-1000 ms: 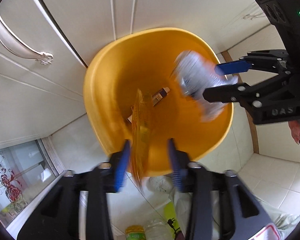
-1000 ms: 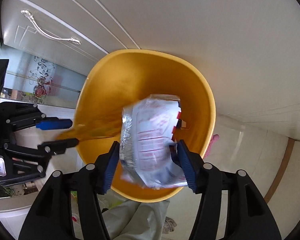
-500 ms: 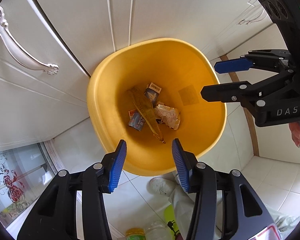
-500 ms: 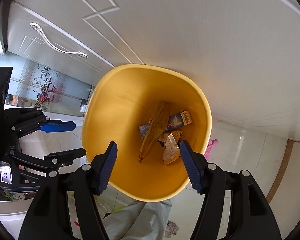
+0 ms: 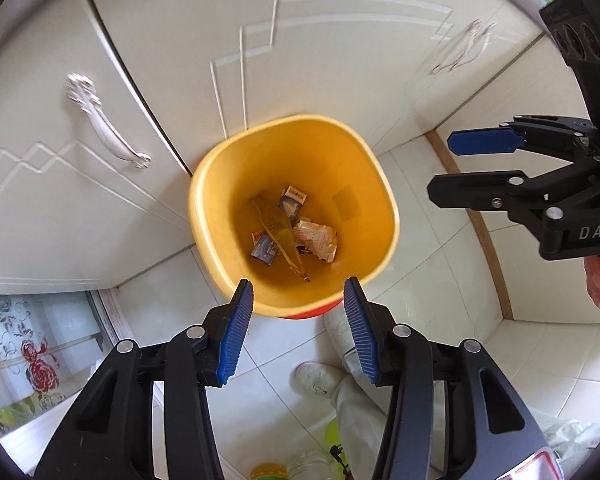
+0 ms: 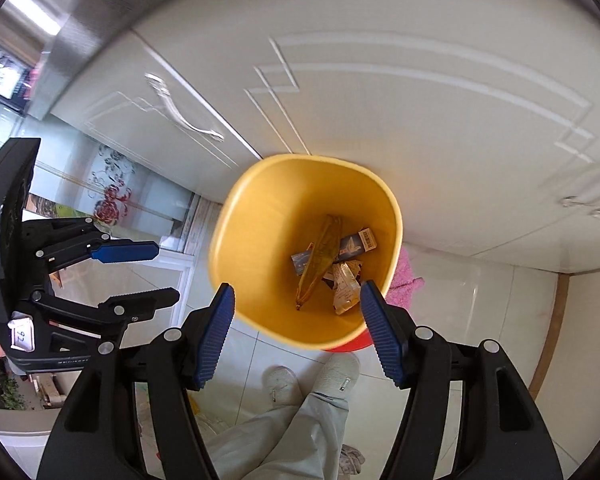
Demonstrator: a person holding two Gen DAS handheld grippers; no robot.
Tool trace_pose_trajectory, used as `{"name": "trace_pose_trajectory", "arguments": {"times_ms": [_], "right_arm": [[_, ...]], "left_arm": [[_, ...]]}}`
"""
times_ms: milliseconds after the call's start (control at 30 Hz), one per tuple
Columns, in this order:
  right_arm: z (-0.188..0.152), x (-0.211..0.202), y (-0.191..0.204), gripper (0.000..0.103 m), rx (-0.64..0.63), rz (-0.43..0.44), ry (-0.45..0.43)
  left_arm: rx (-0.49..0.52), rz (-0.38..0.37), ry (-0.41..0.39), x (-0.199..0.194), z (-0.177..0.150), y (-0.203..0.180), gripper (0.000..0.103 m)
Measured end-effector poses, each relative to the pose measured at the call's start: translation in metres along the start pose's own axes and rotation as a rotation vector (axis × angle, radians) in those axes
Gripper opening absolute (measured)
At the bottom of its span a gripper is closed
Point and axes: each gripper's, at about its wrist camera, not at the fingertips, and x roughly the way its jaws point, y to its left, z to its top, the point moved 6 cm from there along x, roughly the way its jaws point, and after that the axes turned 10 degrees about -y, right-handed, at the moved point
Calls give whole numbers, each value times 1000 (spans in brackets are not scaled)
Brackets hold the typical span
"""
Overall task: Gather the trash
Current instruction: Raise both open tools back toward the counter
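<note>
A yellow trash bin (image 5: 220, 184) stands on the floor against white cabinet doors; it also shows in the right wrist view (image 6: 260, 240). Inside lie a yellow wrapper (image 5: 278, 234), blue packets (image 5: 292, 202) and a white crumpled packet (image 5: 316, 238). My left gripper (image 5: 298, 332) is open and empty, above the bin's near rim. My right gripper (image 6: 296, 332) is open and empty too, also above the near rim. It shows at the right of the left wrist view (image 5: 472, 168).
White cabinet doors with silver handles (image 5: 104, 128) rise behind the bin. The person's shoes (image 6: 284, 384) and trouser leg stand on the tiled floor below. A pink cloth (image 6: 406, 280) lies right of the bin. Bottles (image 5: 296, 468) sit near the bottom edge.
Both grippers let go of their trash, the yellow wrapper and the white packet, which now lie in the bin. Both grippers have risen away from the bin.
</note>
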Motion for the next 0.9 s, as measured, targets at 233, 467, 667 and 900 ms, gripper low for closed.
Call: {"name": "trace_pose_trajectory", "arguments": {"times_ms": [233,467,667,900], "right_arm": [[3,-71,24,66,-2,-9,-120],[9,-122,40,66,-3,-21,-203],[21,-161,47,66,-3,-34,-287],[57,-193,33,71,1,-86,-417]], "left_arm": [[-30,14,-123,-64,1,-19,47],[-74,31,-209,-111,10,-32,49],[-79,79,-274,-141,21,-37,49],[-115,190,-379,-168,49,-26,61]]}}
